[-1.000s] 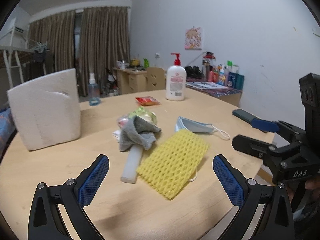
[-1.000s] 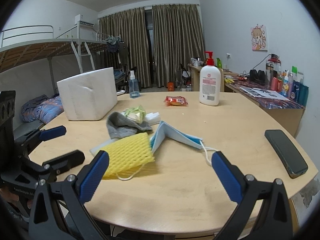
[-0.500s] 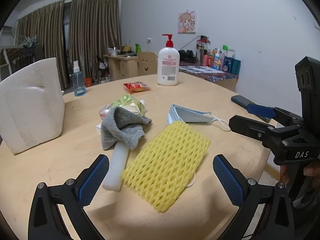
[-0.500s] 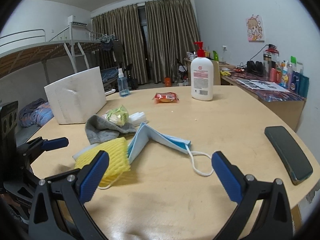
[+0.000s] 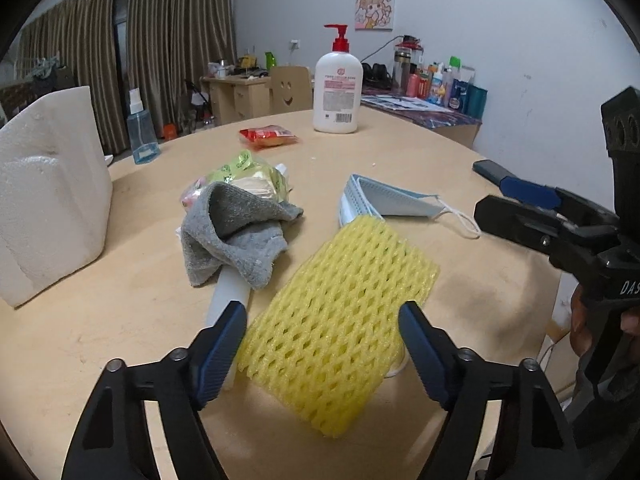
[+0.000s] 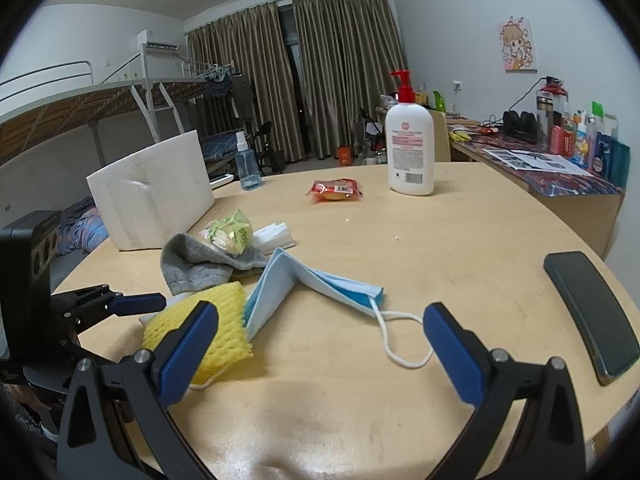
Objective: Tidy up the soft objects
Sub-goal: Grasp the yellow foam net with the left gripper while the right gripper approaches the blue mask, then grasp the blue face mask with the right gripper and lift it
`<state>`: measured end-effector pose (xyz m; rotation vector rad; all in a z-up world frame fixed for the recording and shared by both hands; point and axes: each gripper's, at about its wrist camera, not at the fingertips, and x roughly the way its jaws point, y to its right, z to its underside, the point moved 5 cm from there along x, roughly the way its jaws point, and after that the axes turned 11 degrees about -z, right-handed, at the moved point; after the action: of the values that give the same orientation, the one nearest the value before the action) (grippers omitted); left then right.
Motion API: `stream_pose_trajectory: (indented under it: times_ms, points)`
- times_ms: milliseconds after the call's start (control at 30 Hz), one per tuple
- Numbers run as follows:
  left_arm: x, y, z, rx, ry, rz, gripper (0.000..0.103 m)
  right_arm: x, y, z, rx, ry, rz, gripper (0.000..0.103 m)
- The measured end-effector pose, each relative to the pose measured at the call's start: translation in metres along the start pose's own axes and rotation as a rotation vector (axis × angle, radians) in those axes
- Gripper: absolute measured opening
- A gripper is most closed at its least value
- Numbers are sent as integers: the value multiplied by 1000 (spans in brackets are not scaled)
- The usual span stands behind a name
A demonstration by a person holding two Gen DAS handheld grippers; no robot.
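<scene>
Near the round wooden table's (image 5: 120,320) front edge, the open left gripper (image 5: 322,344) straddles the yellow foam net sleeve (image 5: 336,312); the right gripper (image 6: 320,344) gapes, empty

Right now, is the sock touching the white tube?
Touching. In the left wrist view the sock is draped over the far end of the white tube, which sticks out from directly under its edge.

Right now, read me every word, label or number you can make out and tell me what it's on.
"DAS": white letters on the black body of the right tongs, cut off at the picture's edge.
Pump bottle: pink label, print and barcode, too small to read.
Red snack packet: print blurred.
Green wrapper: markings unreadable.
Wall poster: a cartoon figure, no readable text.
</scene>
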<state>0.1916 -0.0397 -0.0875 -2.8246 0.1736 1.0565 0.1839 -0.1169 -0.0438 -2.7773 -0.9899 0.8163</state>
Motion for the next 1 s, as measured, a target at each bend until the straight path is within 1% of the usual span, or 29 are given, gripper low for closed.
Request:
stream_pose_trajectory:
  times_ms: [100,167,233,333,367,433,467,500,567,733,900,1000]
  points:
    - [4,0,1,8,-23,-7,62,2,2,-2,-2,-3,-2,103]
    - [8,1,3,18,-50,-5,61,4,3,-4,-3,-6,-1,103]
    - [9,0,3,18,-51,-14,57,5,2,-5,-5,-6,-2,103]
    - [9,0,3,17,-51,-22,45,6,0,-6,-12,-9,-7,103]
    - [9,0,3,17,-49,-22,37,7,0,-6,-13,-10,-5,103]
    - [8,-2,4,11,-42,-20,31,8,0,-6,-13,-15,-3,103]
    - [7,-3,5,3,-40,-17,23,8,1,-6,-12,-17,-1,103]
    - [7,-5,5,-3,-38,-14,21,9,1,-6,-11,-18,0,103]
    - [5,-6,6,-13,-34,11,19,11,2,-7,-11,-25,7,103]
    - [1,-6,5,-30,-10,63,19,19,0,-11,-24,-47,16,103]
    - [2,-11,5,-69,-9,83,19,34,-2,-18,-25,-78,20,103]
    - [2,-12,5,-77,-8,83,19,47,-3,-21,-20,-119,27,103]
